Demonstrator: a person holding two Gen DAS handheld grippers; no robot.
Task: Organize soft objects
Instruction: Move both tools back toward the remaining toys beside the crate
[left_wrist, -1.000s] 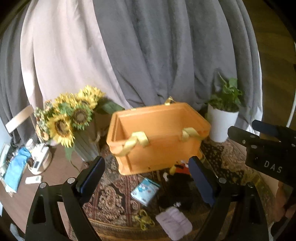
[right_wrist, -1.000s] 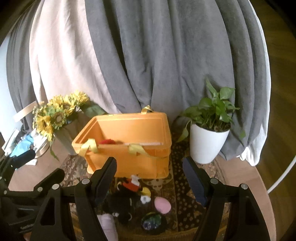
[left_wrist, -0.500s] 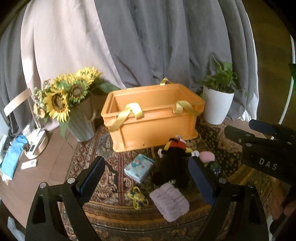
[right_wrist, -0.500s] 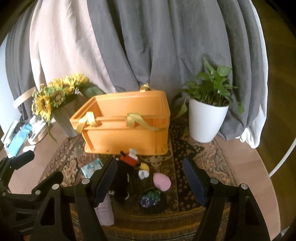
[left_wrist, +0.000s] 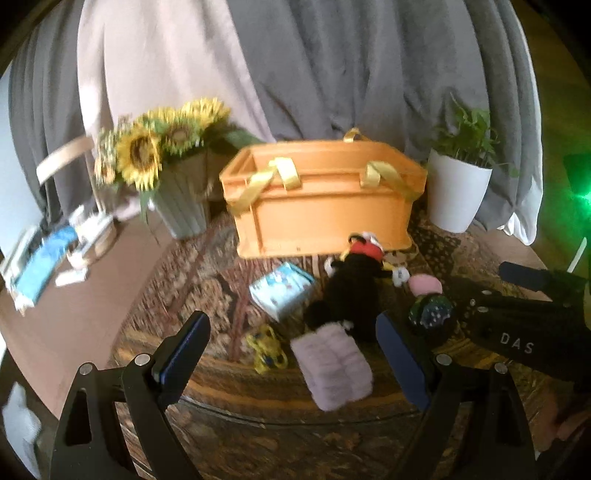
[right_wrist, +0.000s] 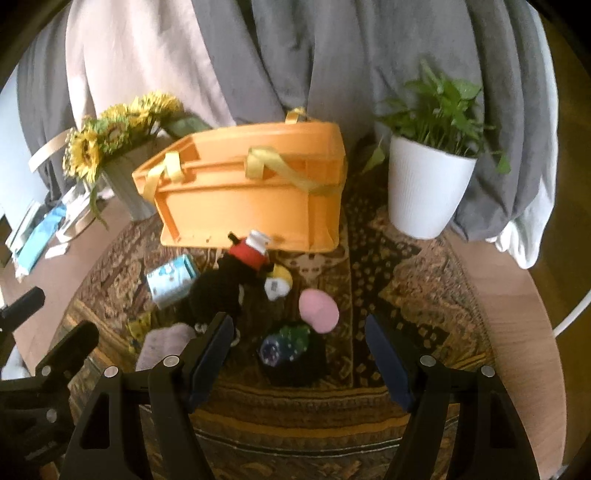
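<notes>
An orange crate (left_wrist: 325, 206) (right_wrist: 251, 195) with yellow ribbon handles stands on a patterned rug. In front of it lie a black plush toy with a red hat (left_wrist: 351, 288) (right_wrist: 229, 280), a pale blue packet (left_wrist: 282, 290) (right_wrist: 170, 280), a folded lilac cloth (left_wrist: 332, 365) (right_wrist: 164, 345), a small yellow item (left_wrist: 266, 349), a pink pad (left_wrist: 424, 284) (right_wrist: 318, 310) and a dark speckled bundle (left_wrist: 430, 312) (right_wrist: 291, 349). My left gripper (left_wrist: 291, 354) hangs open above the lilac cloth. My right gripper (right_wrist: 299, 360) hangs open above the speckled bundle. Neither holds anything.
A sunflower vase (left_wrist: 181, 206) (right_wrist: 122, 184) stands left of the crate and a white plant pot (left_wrist: 458, 195) (right_wrist: 428, 195) right of it. Grey and beige drapes hang behind. Blue and white clutter (left_wrist: 48, 258) sits on the wooden tabletop at far left.
Both grippers have sunk and tipped downward toward the rug. The soft items in front of the crate have come fully into view. Jaws have stayed open.
</notes>
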